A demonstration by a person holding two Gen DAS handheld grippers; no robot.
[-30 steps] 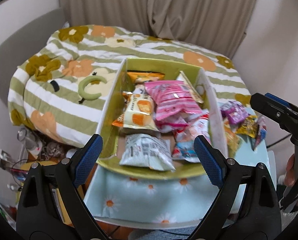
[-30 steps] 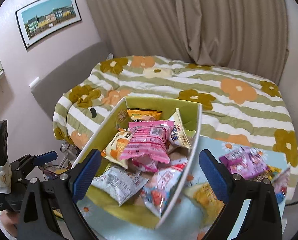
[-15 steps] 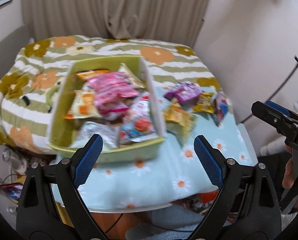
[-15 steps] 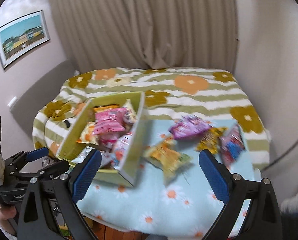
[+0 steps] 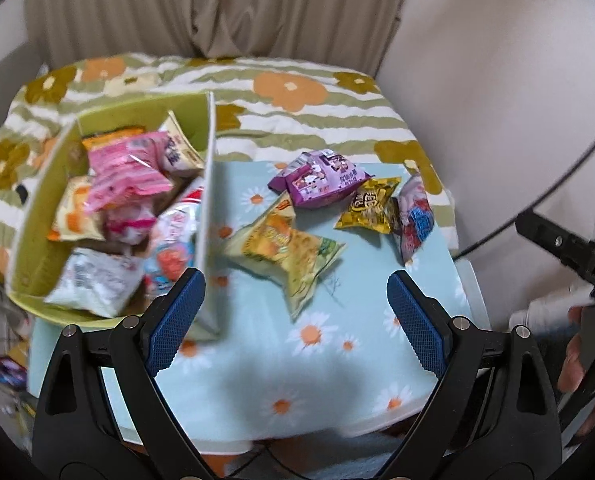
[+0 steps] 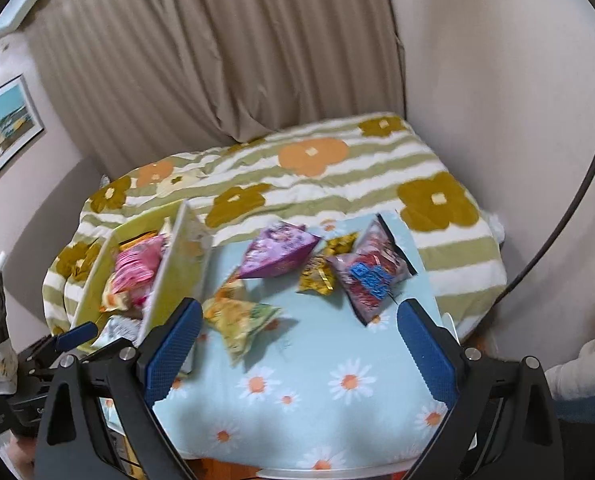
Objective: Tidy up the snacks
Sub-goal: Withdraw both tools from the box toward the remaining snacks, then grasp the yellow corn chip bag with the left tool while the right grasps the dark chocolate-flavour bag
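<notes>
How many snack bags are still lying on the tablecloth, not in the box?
4: a yellow-green bag nearest the green box, a purple bag behind it, a small gold bag, and a red-and-blue bag farthest right. Others might hide underneath.

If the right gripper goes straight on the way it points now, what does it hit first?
Probably the tablecloth, bare between the open right gripper and the snacks. Slightly farther on lies the yellow snack bag. Depth is hard to judge here.

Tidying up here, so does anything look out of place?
Yes: four snack bags lie loose on the daisy cloth outside the green box: yellow, purple, gold, red-blue.
</notes>
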